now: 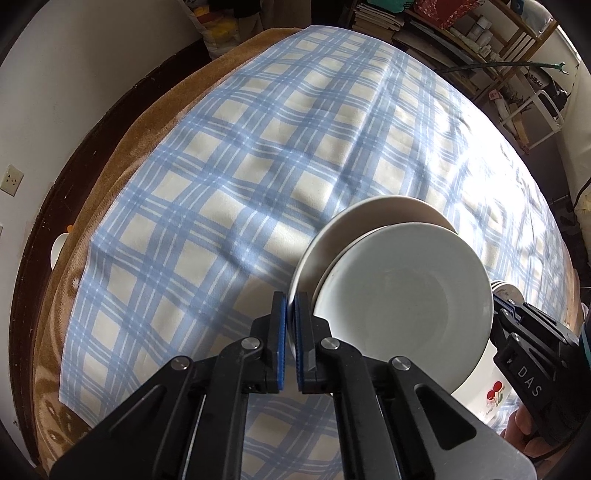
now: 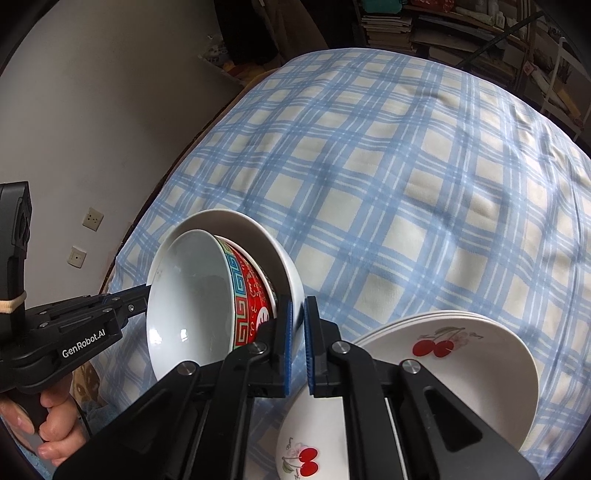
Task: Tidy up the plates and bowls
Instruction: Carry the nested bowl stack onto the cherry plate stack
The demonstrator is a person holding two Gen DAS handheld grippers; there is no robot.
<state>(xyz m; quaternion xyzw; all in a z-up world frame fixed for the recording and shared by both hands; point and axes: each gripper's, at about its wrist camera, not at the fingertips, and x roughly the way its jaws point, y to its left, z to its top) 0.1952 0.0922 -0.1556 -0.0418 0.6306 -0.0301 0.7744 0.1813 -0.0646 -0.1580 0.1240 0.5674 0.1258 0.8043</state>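
Three bowls sit nested: a large white outer bowl [image 2: 266, 240], a red patterned bowl [image 2: 255, 291] and a white inner bowl [image 2: 188, 288]. My right gripper [image 2: 299, 343] is shut on the outer bowl's near rim. On the opposite rim is my left gripper [image 2: 146, 295]. In the left wrist view my left gripper [image 1: 291, 332] is shut on the rim of the outer bowl [image 1: 369, 210], with the inner bowl [image 1: 406, 288] just right of it. My right gripper [image 1: 496, 306] reaches in at the far side. A stack of cherry-printed plates [image 2: 461, 369] lies beside the bowls.
A blue-and-white plaid cloth [image 1: 240, 166] covers the surface, with a brown blanket [image 1: 110, 177] showing along its left edge. Another cherry-printed dish [image 2: 314, 443] lies under my right gripper. A wall [image 2: 92, 129] stands at the left and cluttered shelves [image 1: 480, 33] at the back right.
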